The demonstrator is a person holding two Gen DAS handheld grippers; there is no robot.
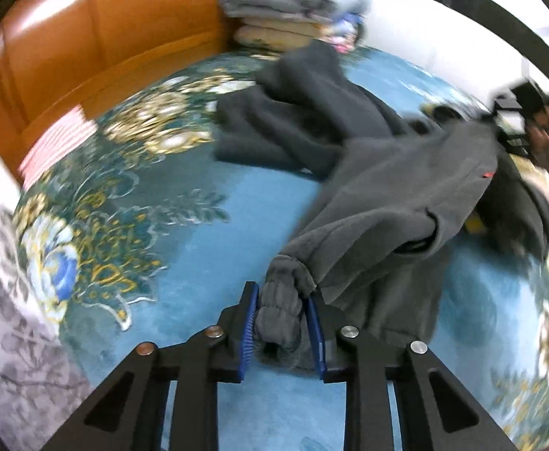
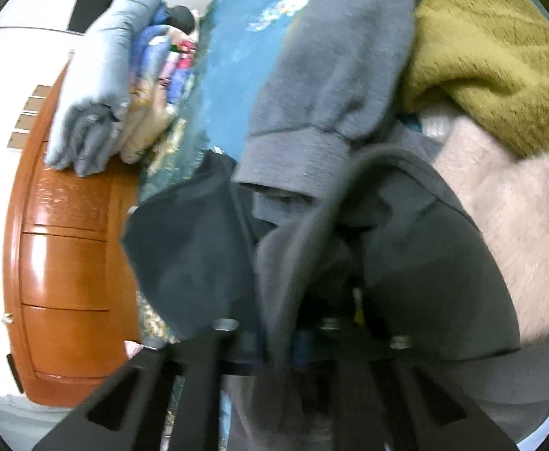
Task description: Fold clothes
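A grey fleece garment (image 1: 406, 195) stretches across the blue floral bedspread (image 1: 199, 233). My left gripper (image 1: 282, 293) is shut on its ribbed cuff (image 1: 280, 319), blue pads pressing both sides. The far end rises to my right gripper (image 1: 518, 112) at the upper right, held by a hand. In the right wrist view that gripper (image 2: 297, 300) is buried in dark grey cloth (image 2: 424, 255), which hangs from between its hidden fingers. A lighter grey sleeve (image 2: 334, 75) lies just beyond. A second dark garment (image 1: 293, 124) lies crumpled behind.
A stack of folded clothes (image 1: 274, 0) sits against the orange wooden headboard (image 1: 86, 37) at the far edge. An olive knit (image 2: 499, 56) and a pale pink fluffy garment (image 2: 518, 225) lie to the right. A grey patterned cloth (image 1: 3, 319) lies at the left.
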